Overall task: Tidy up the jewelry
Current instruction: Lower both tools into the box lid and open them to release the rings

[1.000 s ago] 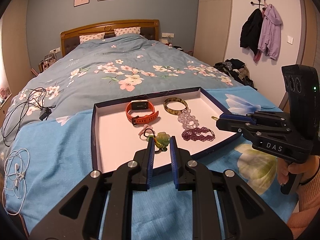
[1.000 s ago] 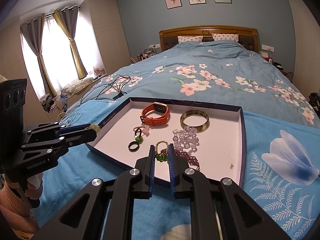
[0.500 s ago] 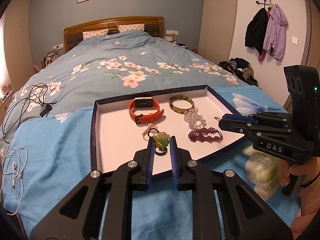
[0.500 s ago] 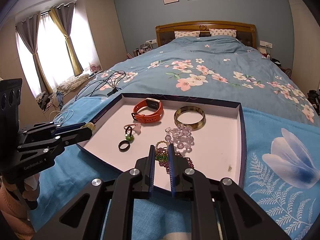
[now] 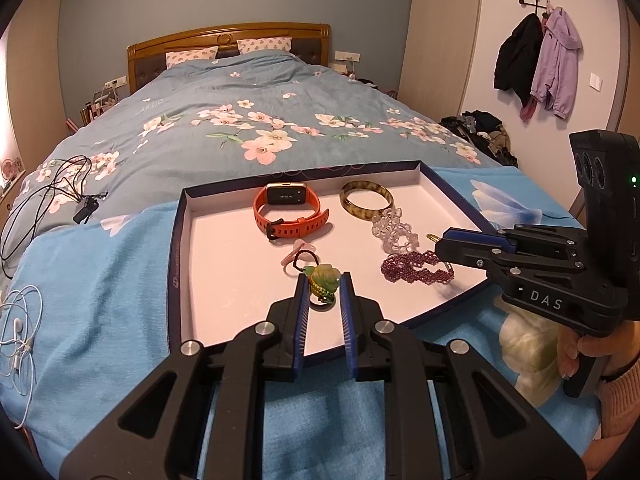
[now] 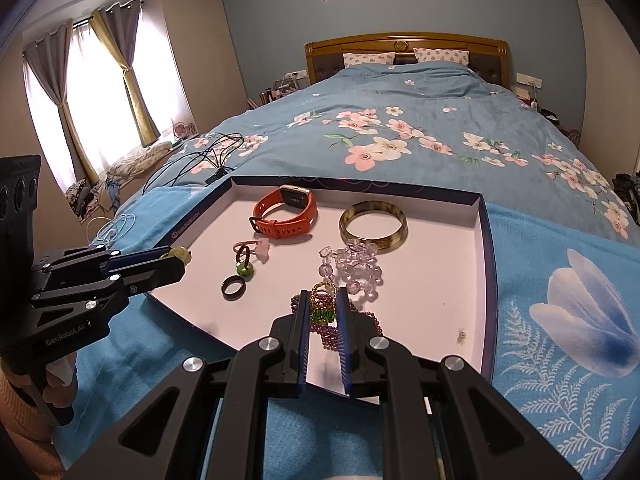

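the left gripper (image 5: 323,285) is clamped on a pale green carved pendant (image 5: 322,279), held above the near part of the shallow tray (image 5: 176,248) that lies on the bed (image 5: 256,120). the right gripper (image 6: 323,301) is clamped on a small gold and green beaded ring (image 6: 322,300), held over the purple beaded bracelet (image 6: 360,320) at the tray's near right edge. inside the tray an orange watch (image 6: 286,214) lies toward the back, with a brown bangle (image 6: 373,226) beside it on the right. a clear bead bracelet (image 6: 354,268) sits just in front of the bangle, touching the purple one. a pink ring (image 6: 256,247), a dark bead ring with a green stone (image 6: 243,262) and a black ring (image 6: 233,286) lie in the tray's left half, close together. cables (image 5: 44,204) and white earphones (image 5: 18,332) lie on the bed well to the left of the tray.
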Demonstrator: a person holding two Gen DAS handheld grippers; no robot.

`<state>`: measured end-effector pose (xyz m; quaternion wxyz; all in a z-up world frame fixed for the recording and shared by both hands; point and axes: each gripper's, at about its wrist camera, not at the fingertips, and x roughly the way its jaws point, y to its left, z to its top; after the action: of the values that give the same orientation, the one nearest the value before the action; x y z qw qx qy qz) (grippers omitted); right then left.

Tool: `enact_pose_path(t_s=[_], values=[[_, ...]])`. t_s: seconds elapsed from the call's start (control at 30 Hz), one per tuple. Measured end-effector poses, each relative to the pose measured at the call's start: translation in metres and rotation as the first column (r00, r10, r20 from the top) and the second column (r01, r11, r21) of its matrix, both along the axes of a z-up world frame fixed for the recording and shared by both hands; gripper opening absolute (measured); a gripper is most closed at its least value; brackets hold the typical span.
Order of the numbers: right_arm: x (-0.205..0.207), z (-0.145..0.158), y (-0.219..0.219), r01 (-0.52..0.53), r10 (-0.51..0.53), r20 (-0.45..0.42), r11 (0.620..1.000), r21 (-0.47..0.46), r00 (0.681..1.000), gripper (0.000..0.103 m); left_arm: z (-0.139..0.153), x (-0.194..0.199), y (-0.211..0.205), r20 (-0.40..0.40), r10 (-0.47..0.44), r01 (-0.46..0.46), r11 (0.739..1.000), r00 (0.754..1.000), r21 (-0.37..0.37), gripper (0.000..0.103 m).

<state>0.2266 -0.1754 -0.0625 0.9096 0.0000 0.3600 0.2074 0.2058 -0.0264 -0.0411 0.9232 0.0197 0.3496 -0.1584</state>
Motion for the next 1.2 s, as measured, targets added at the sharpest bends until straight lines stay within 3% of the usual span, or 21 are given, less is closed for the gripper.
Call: enact_pose_path(t_s=[0.8, 1.07, 1.17, 1.2], values=[[0.012, -0.011, 0.006, 0.019, -0.020, -0.039, 0.999, -0.038, 0.999, 0.012, -0.024, 0.015, -0.004, -0.072, 0.011, -0.011, 1.000, 0.997, 0.006, 0.016], [0.012, -0.012, 0.004, 0.036, -0.037, -0.041, 0.999, -0.039, 0.998, 0.017, -0.027, 0.015, -0.003, -0.078, 0.013, -0.013, 1.000, 0.997, -0.001, 0.016], [0.008, -0.010, 0.002, 0.040, -0.041, -0.036, 0.999, -0.033, 0.998, 0.024, -0.023, 0.012, 0.000, -0.063, 0.020, -0.021, 1.000, 0.998, -0.006, 0.029], [0.006, -0.009, 0.002, 0.039, -0.040, -0.034, 0.999, -0.029, 0.999, 0.027, -0.021, 0.010, 0.001, -0.056, 0.026, -0.027, 1.000, 0.998, -0.007, 0.038]])
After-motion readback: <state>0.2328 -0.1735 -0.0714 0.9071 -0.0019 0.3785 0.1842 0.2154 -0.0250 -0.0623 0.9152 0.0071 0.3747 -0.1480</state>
